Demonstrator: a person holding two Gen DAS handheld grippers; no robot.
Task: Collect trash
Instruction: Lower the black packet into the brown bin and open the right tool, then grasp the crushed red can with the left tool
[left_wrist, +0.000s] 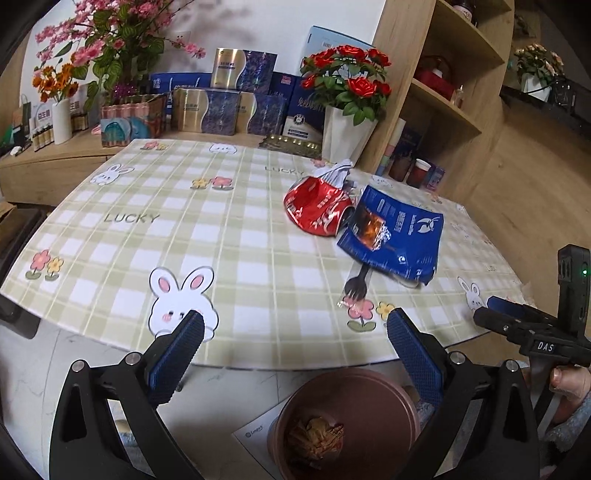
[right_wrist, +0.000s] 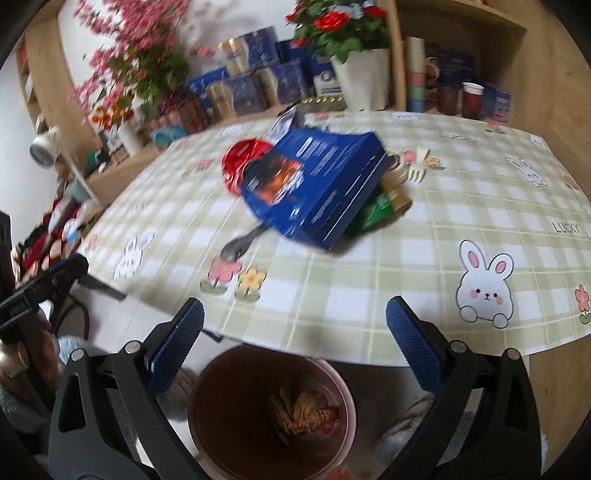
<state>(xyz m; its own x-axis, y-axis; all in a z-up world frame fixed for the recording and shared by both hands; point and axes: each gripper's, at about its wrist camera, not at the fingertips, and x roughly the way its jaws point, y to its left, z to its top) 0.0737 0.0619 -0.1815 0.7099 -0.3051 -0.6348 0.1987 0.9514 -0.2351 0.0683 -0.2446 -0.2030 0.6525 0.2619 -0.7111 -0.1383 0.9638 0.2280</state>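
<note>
With one wrapper already down in the bin (right_wrist: 271, 415), still had the red bag (left_wrist: 317, 206), blue bag (left_wrist: 399, 236) and fork (left_wrist: 357, 286) on the worktop (left_wrist: 229, 258), both grippers' fingers spread, holding nothing.

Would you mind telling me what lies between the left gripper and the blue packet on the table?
In the left wrist view, a black plastic fork lies between the left gripper and the blue packet.
</note>
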